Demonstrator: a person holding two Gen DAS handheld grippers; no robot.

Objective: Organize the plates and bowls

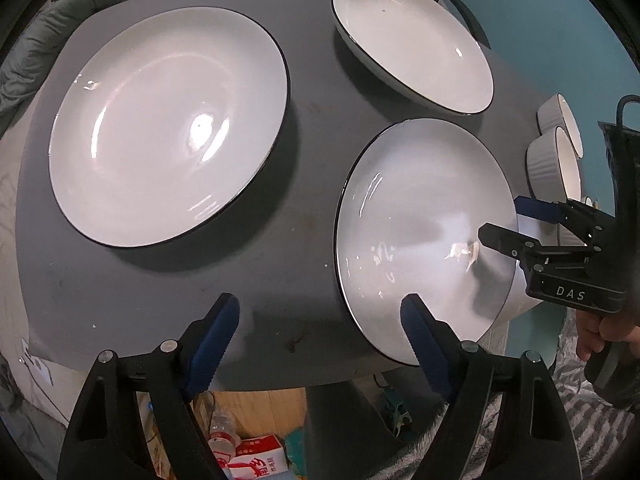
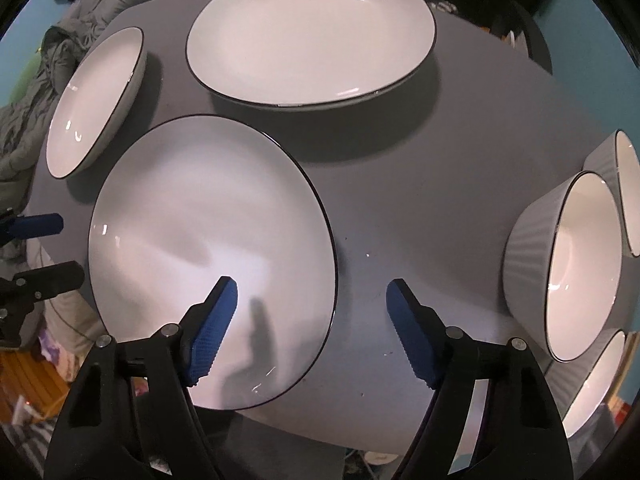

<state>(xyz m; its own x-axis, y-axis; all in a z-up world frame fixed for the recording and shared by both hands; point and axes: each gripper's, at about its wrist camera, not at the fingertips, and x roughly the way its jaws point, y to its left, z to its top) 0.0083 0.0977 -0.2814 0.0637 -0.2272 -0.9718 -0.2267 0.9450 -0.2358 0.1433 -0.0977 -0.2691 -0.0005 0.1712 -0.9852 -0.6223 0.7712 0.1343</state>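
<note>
A grey table (image 1: 168, 300) carries three white, dark-rimmed plates with teal wall beyond. In the left wrist view, the left gripper (image 1: 320, 344) stands wide open and empty, one pad over bare table, the other over the near rim of the near plate (image 1: 420, 216); the large plate (image 1: 168, 128) and far plate (image 1: 412, 44) lie apart.

In the right wrist view, the right gripper (image 2: 312, 332) is also open and holds nothing, straddling the near plate's (image 2: 208, 240) opposite rim, with ribbed bowls (image 2: 576, 264) clustered at the right.

The step looks like a two-handed pickup of this plate. Next, both tongs probably need to seat on the rim and close evenly before lifting it toward another plate.
</note>
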